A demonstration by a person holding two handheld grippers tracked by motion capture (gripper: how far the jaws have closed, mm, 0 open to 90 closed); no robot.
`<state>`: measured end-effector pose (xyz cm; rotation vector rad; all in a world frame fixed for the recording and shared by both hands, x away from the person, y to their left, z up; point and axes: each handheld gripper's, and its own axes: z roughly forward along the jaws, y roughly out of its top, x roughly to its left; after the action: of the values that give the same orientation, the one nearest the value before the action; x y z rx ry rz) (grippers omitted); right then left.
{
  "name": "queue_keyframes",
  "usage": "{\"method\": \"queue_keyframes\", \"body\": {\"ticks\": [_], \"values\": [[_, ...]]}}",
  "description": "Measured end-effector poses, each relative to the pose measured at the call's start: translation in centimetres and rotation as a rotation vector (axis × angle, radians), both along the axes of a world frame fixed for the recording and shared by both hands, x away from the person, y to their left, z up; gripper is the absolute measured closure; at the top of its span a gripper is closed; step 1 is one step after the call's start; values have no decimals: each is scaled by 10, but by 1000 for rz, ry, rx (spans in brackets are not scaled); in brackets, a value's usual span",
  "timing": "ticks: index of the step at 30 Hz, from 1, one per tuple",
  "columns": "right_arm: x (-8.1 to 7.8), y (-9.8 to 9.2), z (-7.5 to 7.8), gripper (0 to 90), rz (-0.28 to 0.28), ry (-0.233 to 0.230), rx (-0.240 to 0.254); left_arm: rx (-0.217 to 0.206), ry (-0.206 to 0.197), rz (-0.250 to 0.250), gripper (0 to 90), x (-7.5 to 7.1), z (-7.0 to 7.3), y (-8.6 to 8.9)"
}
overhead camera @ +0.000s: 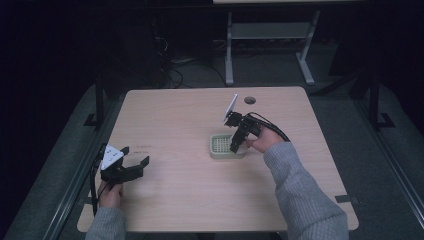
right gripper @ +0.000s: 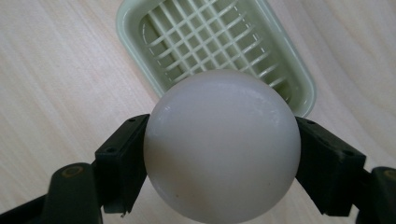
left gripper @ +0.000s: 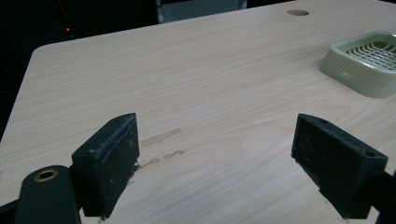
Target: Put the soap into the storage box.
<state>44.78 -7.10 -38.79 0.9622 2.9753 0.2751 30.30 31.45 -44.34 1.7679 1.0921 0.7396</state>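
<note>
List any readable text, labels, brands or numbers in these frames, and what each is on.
None can be read.
The green tray, the white ball, both grippers and the table show no lettering.
Faint marks on the table near the left gripper are too small to tell.

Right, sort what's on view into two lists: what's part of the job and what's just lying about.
In the job:
- white ball, clamped in the right gripper
- pale green slatted tray, right under the ball

Not in the job, as far as can be judged:
- left gripper, open and empty, at the table's near left
- round hole in the table
- scuff marks on the wood
</note>
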Motion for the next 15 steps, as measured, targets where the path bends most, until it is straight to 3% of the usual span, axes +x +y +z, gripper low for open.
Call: {"method": "queue_keyframes", "body": {"ticks": [8,15], "values": [[9,12,3,239,4,2,-5,-4,-3,2,148,0,0,0],[13,21,-4,238,1,5,-19,-4,-2,2,148,0,0,0]]}}
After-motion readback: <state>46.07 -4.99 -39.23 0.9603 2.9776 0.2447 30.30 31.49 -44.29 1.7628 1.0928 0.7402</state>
